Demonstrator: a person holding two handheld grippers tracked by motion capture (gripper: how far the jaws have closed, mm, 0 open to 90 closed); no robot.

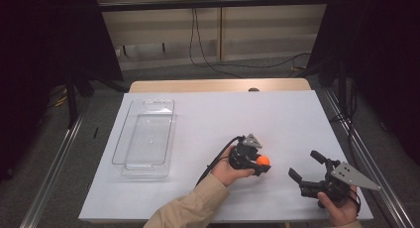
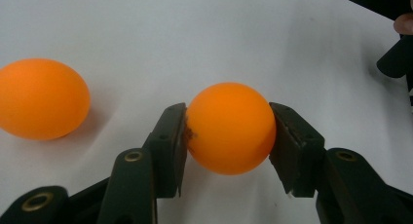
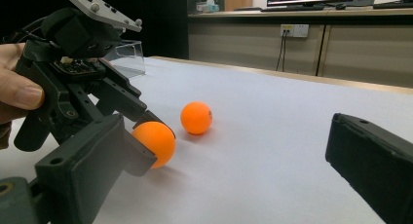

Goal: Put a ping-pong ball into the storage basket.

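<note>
An orange ball (image 2: 230,128) lies low over the white table sheet (image 1: 208,124), pinched between the two black jaws of the left gripper (image 1: 261,167), whose pads press on its opposite sides; in the high view it shows at the gripper's tip, right of the table's middle and toward the near edge. A second orange ball (image 2: 43,98) rests free on the sheet just beside the first, apart from it. The left hand (image 1: 229,172) wraps the gripper's body, a tan sleeve (image 1: 190,205) behind it. The right gripper (image 1: 307,167) lies near the right front corner, well apart from the balls, its jaws spread with nothing between them. A clear plastic tray (image 1: 144,136) sits at the left side of the sheet.
</note>
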